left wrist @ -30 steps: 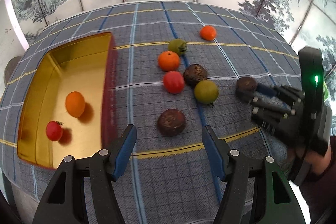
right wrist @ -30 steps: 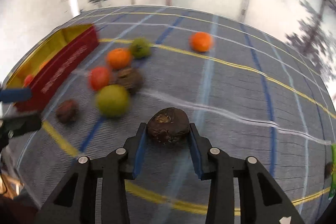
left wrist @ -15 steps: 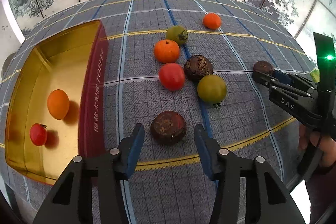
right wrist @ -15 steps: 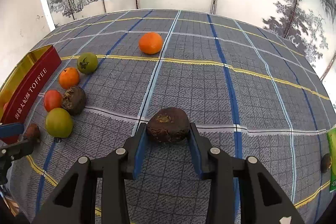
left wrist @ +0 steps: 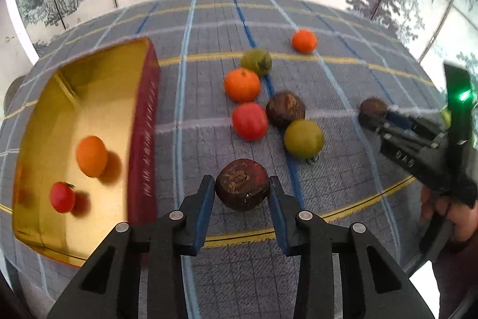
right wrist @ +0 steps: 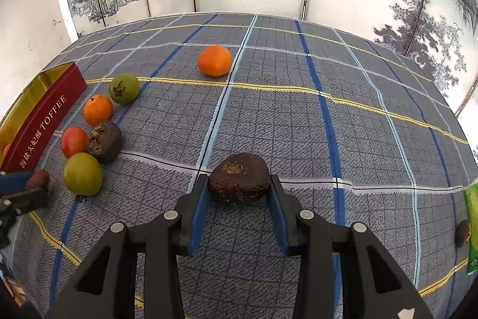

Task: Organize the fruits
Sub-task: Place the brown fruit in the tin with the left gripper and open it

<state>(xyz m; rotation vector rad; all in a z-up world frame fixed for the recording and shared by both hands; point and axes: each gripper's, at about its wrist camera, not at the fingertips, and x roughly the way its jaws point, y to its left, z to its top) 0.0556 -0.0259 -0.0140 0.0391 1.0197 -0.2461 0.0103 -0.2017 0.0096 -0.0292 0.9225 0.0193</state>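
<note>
My left gripper [left wrist: 242, 195] is shut on a dark brown fruit [left wrist: 242, 184] just right of the gold tin [left wrist: 89, 73], which holds an orange [left wrist: 91, 156] and a small red tomato [left wrist: 62, 197]. My right gripper [right wrist: 239, 195] is shut on another dark brown fruit [right wrist: 239, 183]; it also shows in the left wrist view [left wrist: 372, 109]. On the cloth lie a red tomato [left wrist: 249, 121], a green tomato [left wrist: 303, 138], a dark fruit [left wrist: 285, 109], an orange [left wrist: 242, 84], a green tomato [left wrist: 256, 62] and a far orange [left wrist: 304, 41].
The tin's red wall [right wrist: 41, 124] reads TOFFEE. A green packet [right wrist: 472, 229] and a small dark fruit [right wrist: 462, 233] lie at the table's right edge. A painted screen stands behind the checked tablecloth [right wrist: 298, 124].
My left gripper has moved forward and closed on the near dark brown fruit. My right gripper still holds its fruit and has swung to face the table's middle.
</note>
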